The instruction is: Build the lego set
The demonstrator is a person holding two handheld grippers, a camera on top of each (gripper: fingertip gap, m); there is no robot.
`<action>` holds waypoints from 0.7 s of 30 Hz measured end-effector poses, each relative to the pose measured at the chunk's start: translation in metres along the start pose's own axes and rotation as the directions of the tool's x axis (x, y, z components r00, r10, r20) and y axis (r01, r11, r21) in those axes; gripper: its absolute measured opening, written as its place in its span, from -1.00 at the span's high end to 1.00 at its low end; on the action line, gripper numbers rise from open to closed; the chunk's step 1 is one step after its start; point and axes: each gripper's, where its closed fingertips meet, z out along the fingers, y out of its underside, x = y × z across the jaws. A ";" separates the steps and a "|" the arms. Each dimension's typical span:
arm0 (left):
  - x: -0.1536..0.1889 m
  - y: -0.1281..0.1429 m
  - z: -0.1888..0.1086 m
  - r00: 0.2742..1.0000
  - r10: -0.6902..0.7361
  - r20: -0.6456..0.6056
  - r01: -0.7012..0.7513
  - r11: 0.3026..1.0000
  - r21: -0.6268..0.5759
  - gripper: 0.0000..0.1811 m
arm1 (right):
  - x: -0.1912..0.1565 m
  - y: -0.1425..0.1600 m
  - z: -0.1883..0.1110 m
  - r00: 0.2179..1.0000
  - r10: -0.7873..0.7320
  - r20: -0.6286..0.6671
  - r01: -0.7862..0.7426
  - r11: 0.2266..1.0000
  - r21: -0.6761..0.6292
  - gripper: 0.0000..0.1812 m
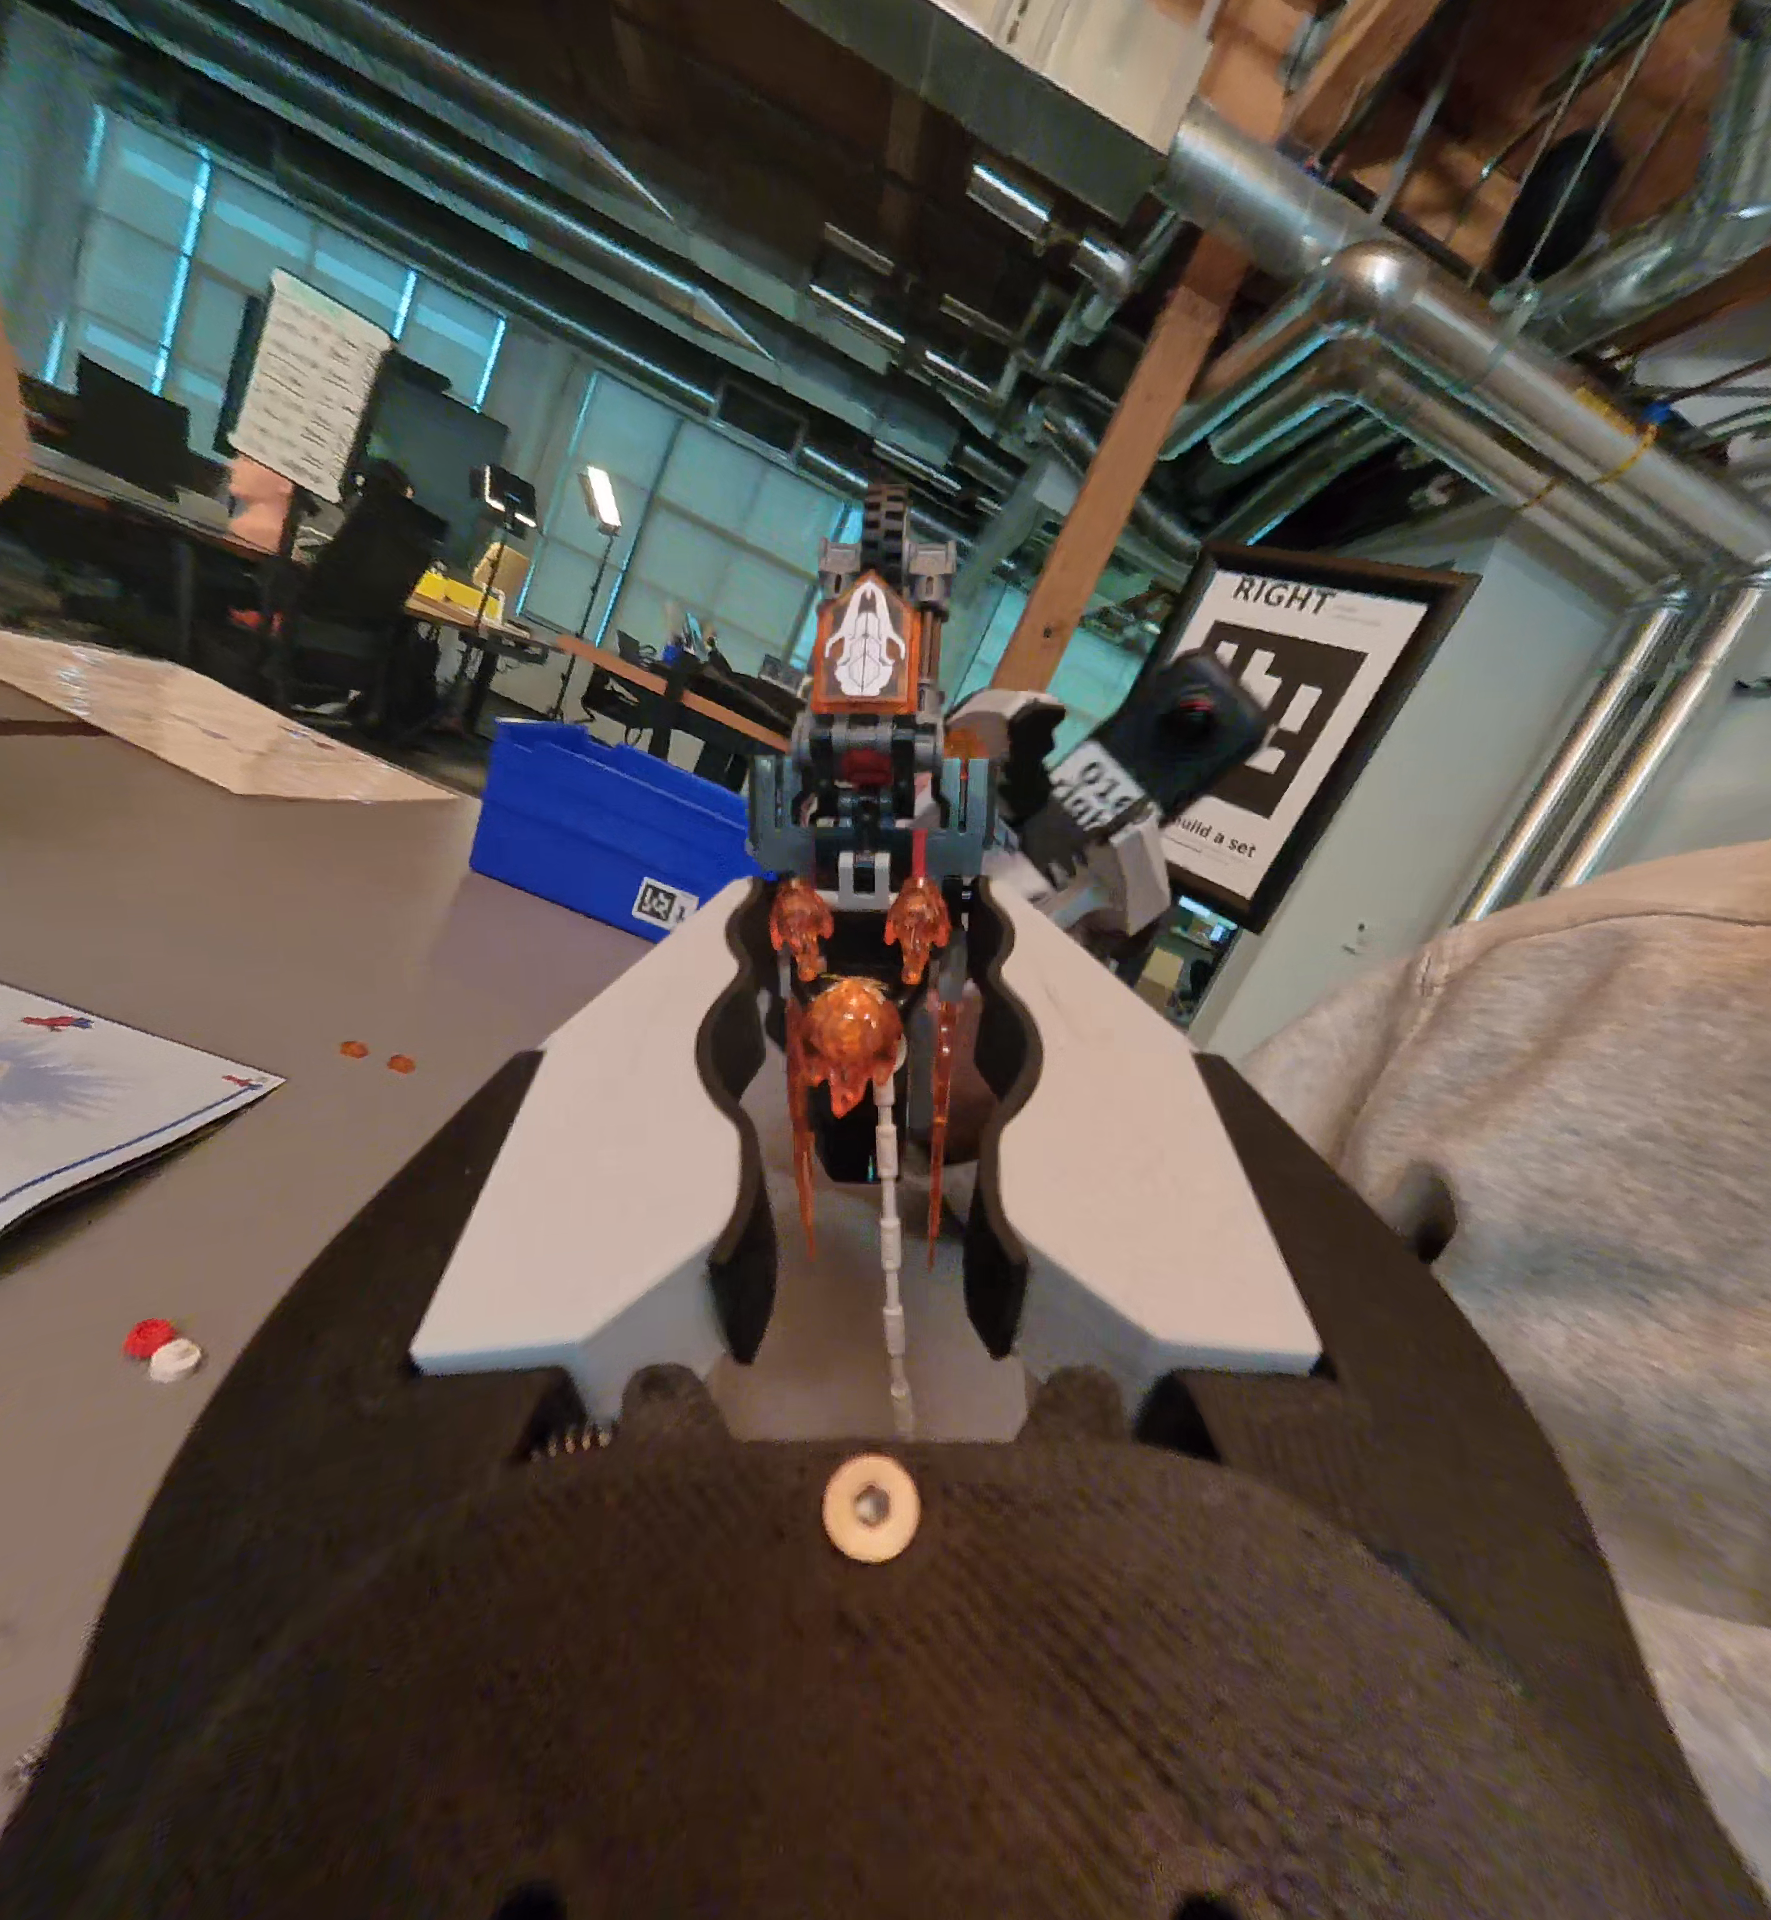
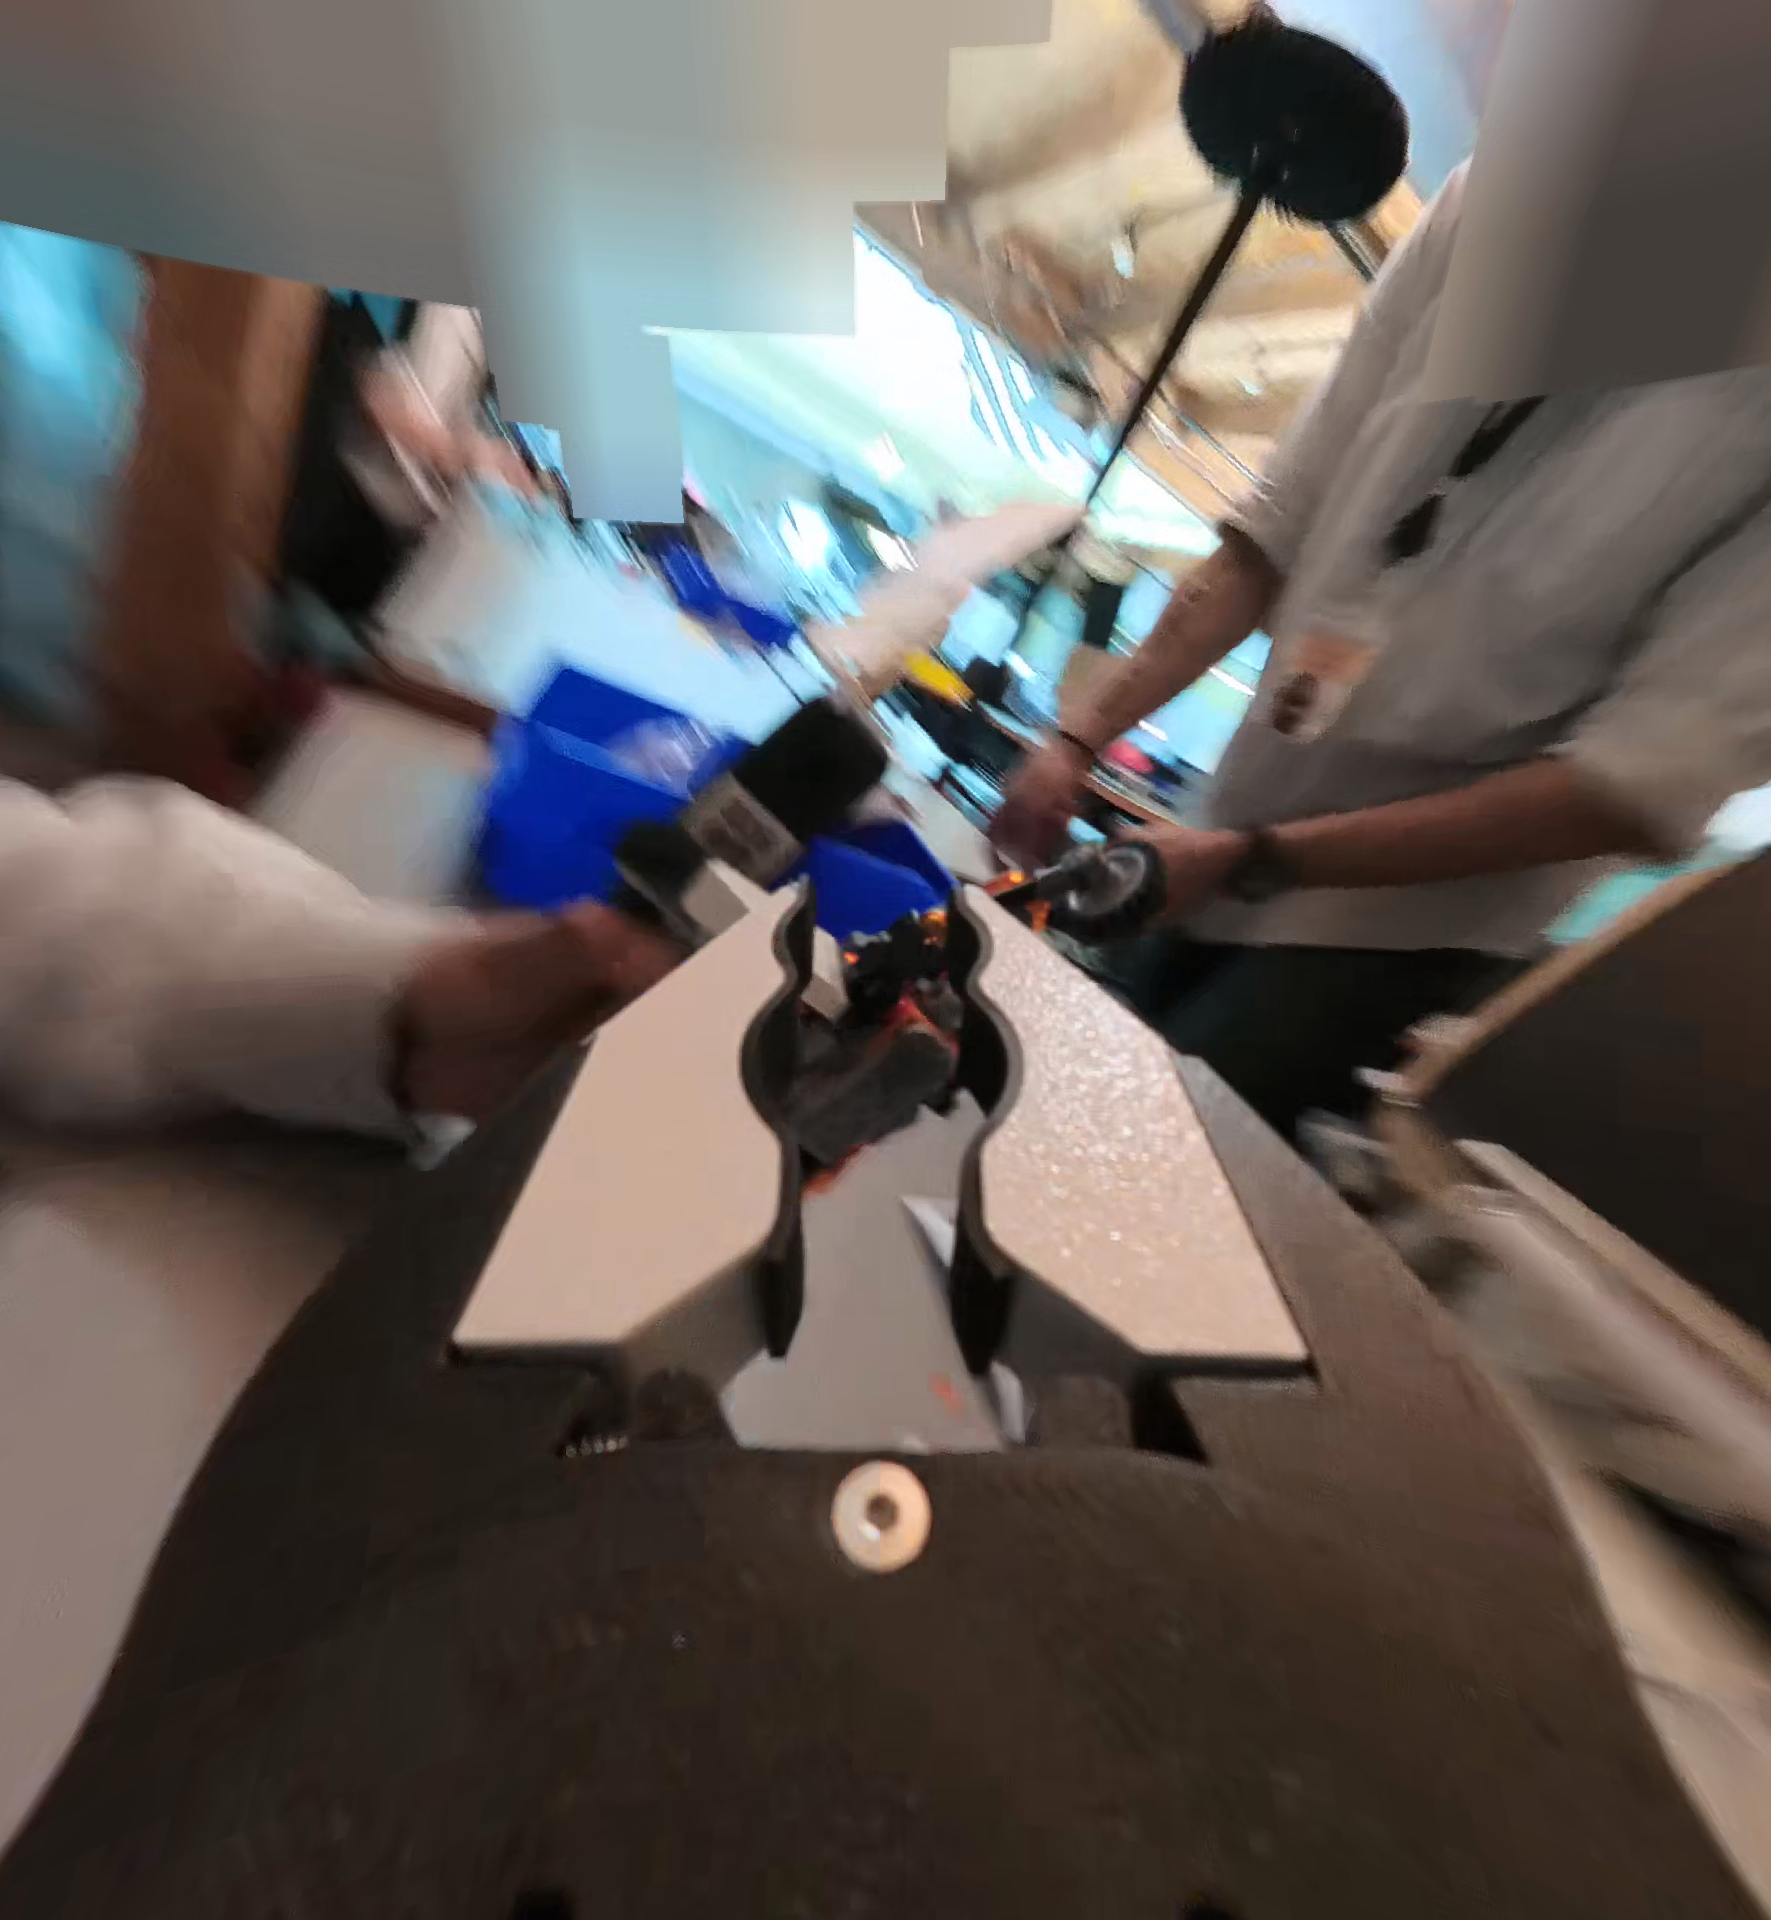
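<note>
Left tongs (image 1: 865, 914): narrowed on the lego model (image 1: 865, 748), lifted above the desk (image 1: 185, 883).
Right tongs (image 2: 876, 920): narrow around the same model (image 2: 876, 1039); contact blurred, cannot tell.
Desk: booklet (image 1: 50, 1101), loose studs (image 1: 162, 1349), blue bin (image 1: 590, 821).

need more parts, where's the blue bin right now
Left wrist view: the blue bin sits on the table, left of the lego model.

Bin (image 1: 590, 821) behind booklet (image 1: 60, 1101), loose bricks (image 1: 162, 1349) btwn booklet & left gripper (image 1: 865, 914).
</note>
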 end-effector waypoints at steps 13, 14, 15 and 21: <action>0.004 0.010 0.006 1.000 0.012 -0.024 -0.014 0.998 -0.059 0.61 | -0.005 0.010 0.002 0.985 -0.164 -0.058 0.150 0.970 -0.193 0.70; 0.004 0.010 0.006 1.000 0.011 -0.024 -0.013 0.998 -0.060 0.61 | -0.005 0.009 0.002 0.986 -0.158 -0.059 0.145 0.972 -0.185 0.70; 0.004 0.010 0.006 1.000 0.011 -0.024 -0.012 0.998 -0.061 0.61 | -0.004 0.006 0.002 0.987 -0.148 -0.060 0.135 0.976 -0.173 0.70; 0.011 0.018 0.008 0.996 -0.038 -0.085 0.029 0.994 -0.108 0.62 | -0.001 -0.012 -0.007 0.997 -0.076 -0.033 0.071 0.987 -0.141 0.81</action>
